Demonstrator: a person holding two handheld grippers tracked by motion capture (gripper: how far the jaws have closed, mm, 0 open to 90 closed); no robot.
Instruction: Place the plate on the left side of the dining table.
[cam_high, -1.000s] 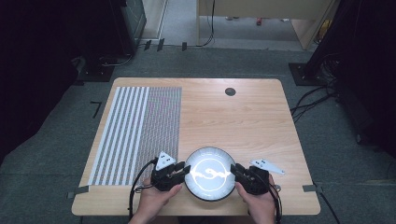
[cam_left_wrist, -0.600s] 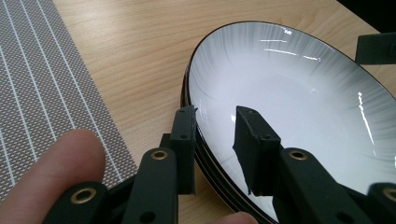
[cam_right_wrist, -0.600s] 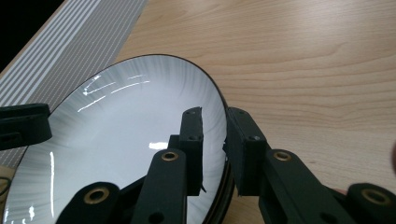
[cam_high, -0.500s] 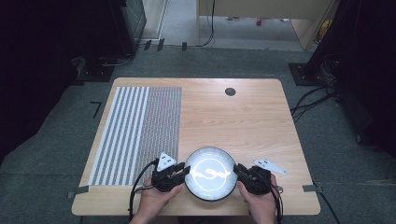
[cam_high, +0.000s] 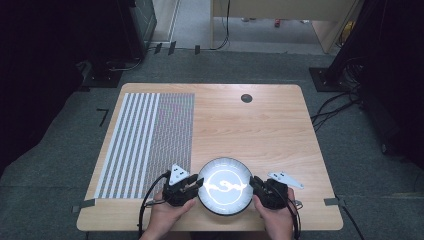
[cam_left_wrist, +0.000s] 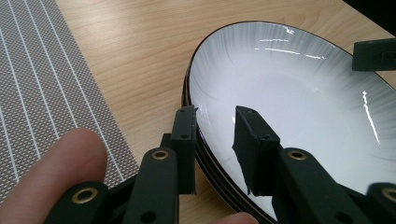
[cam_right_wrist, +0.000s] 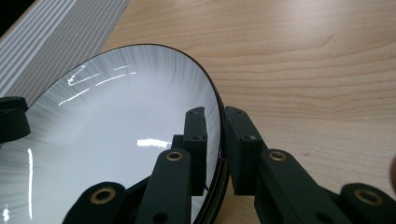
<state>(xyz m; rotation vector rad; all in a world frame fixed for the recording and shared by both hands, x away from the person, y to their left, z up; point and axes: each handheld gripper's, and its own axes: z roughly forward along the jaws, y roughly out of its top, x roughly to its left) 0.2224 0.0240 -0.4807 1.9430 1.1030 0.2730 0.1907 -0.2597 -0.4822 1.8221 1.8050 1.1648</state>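
Plate (cam_high: 225, 186) sits at the tabletop's (cam_high: 260, 130) near edge between both hands. Left tongs (cam_left_wrist: 215, 135) straddle its rim, jaws apart; right tongs (cam_right_wrist: 215, 140) are clamped on the opposite rim. Farther left lies a striped mat (cam_high: 147, 135).

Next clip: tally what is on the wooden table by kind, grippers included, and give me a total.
White round plate with a dark rim: 1
Grey striped woven placemat: 1
Black two-finger grippers, left and right, one at each side of the plate's rim: 2
Small dark round disc set in the tabletop: 1
Total: 5
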